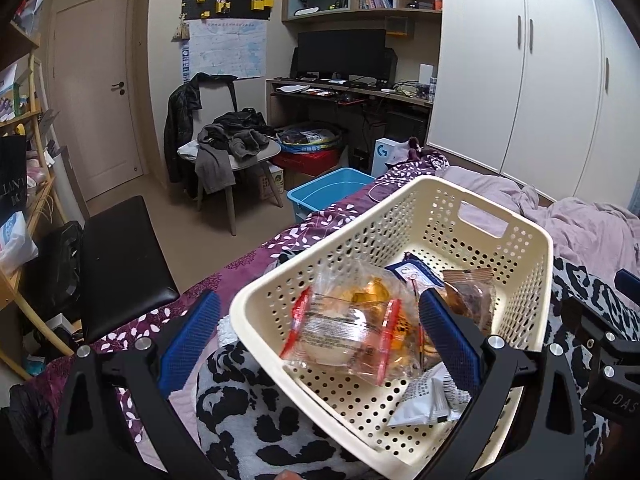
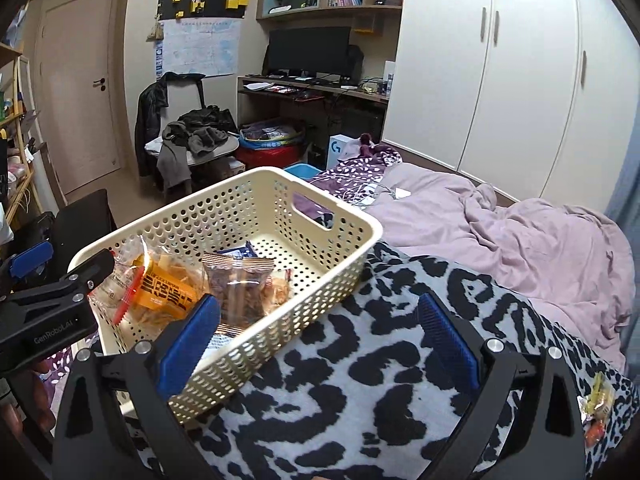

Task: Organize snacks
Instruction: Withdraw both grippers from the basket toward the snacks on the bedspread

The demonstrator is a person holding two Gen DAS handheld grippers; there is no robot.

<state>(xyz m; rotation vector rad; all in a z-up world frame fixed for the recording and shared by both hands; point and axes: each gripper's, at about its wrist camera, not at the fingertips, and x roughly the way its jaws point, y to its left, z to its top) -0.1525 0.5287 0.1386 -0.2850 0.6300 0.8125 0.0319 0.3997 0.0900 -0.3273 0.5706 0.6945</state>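
Left wrist view: the left tool (image 1: pixel 320 340) points down into a cream perforated plastic basket (image 1: pixel 516 240), its two blue ribbed pads spread wide with nothing clamped between them. One pad (image 1: pixel 192 344) hangs outside the basket's near-left wall, the other (image 1: pixel 448 340) sits inside among the snacks. Between them lies a clear crinkly packet with red sealed edges (image 1: pixel 344 332), showing a pale round bun inside. Behind it is an orange-printed bag (image 1: pixel 374 292), then a clear bag of brown pastries (image 1: pixel 468 292) and a dark blue packet (image 1: pixel 416 272) towards the far wall. A white foil pouch (image 1: pixel 428 400) lies flat on the holed floor at the near corner.

The basket is rectangular, rounded at the corners, with a slot handle cut in its far end, and it rests on a fuzzy black-and-white animal-print blanket (image 1: pixel 248 412) spread on the bed (purple leaf-pattern sheet (image 1: pixel 280 240) beneath it, a rumpled mauve duvet (image 2: pixel 500 232) beyond).

From the right wrist view, the right tool (image 2: pixel 316 340) hovers level over the blanket just right of the basket, also wide open and empty; its left pad overlaps the basket's near wall in this view, whether touching I cannot tell. One small clear snack packet (image 2: pixel 598 408) lies alone on the blanket at the far right, well apart from the basket.
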